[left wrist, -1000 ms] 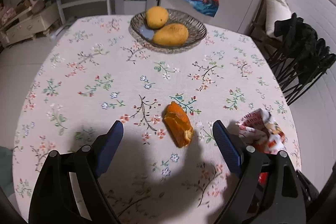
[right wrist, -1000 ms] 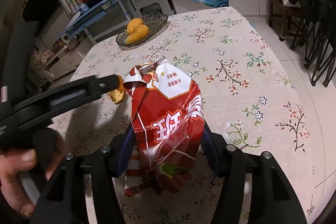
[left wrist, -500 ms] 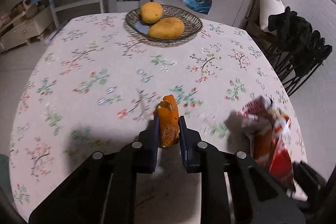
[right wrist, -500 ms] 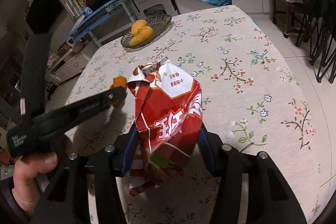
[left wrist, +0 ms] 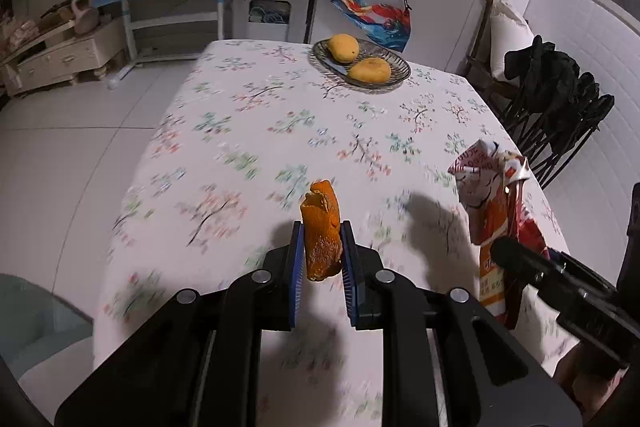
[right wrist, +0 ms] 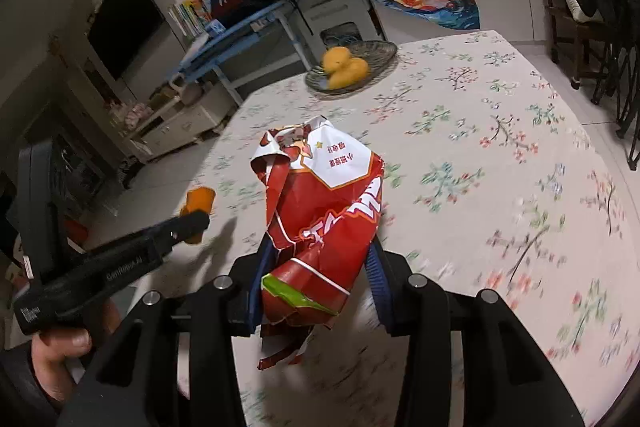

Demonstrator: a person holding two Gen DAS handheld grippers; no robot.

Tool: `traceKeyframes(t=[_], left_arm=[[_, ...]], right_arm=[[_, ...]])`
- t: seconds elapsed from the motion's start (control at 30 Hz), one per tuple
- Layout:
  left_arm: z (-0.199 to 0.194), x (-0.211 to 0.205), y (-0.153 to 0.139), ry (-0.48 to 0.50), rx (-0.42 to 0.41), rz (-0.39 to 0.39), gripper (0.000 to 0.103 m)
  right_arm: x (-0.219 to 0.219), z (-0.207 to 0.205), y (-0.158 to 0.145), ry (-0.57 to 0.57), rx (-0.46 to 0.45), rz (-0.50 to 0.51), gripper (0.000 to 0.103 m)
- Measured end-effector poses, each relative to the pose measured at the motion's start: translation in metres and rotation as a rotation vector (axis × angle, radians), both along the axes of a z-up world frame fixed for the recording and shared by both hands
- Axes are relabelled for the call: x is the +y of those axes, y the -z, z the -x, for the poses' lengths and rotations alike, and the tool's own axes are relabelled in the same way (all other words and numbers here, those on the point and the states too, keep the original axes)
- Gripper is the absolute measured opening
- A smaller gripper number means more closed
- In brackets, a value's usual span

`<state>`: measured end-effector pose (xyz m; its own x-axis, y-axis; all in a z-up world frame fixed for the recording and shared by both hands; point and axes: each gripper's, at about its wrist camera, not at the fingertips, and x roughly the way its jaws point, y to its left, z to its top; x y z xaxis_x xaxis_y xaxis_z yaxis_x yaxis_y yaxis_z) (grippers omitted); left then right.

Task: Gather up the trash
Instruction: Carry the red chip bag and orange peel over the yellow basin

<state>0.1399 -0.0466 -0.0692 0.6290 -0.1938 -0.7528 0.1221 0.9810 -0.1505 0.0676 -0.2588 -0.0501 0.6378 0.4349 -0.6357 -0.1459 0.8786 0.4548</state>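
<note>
The floral cloth on the worktop [left wrist: 248,115] smears into blur near the jaws in both views. The snack bag [right wrist: 320,219] hides its own lower end between the jaws. The small print on it is unreadable, and the orange peel [right wrist: 198,205] sits partly behind the left gripper [right wrist: 188,223].

Fruit bowl [left wrist: 362,67] at table's [left wrist: 240,131] far end

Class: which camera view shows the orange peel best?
The left wrist view: the orange peel sits centred, clamped in the left gripper. The right wrist view shows only a small part, partly behind that gripper's finger.
</note>
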Motion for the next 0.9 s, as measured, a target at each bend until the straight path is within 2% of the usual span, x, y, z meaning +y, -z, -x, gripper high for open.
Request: traceKeyframes(t=[0.13, 0.5, 0.9], left_arm=[[0.031, 0.008, -0.005, -0.009, -0.028, -0.001, 0.017], [0.096, 0.019, -0.021, -0.009, -0.121, -0.048, 0.017], [0.143, 0.027, -0.027, -0.004, -0.167, -0.061, 0.017]], right_arm=[[0.008, 0.021, -0.004, -0.010, -0.022, -0.030, 0.043], [0.014, 0.076, -0.014, -0.022, -0.086, -0.025, 0.043], [0.034, 0.116, -0.006, -0.060, -0.059, 0.011, 0.044]])
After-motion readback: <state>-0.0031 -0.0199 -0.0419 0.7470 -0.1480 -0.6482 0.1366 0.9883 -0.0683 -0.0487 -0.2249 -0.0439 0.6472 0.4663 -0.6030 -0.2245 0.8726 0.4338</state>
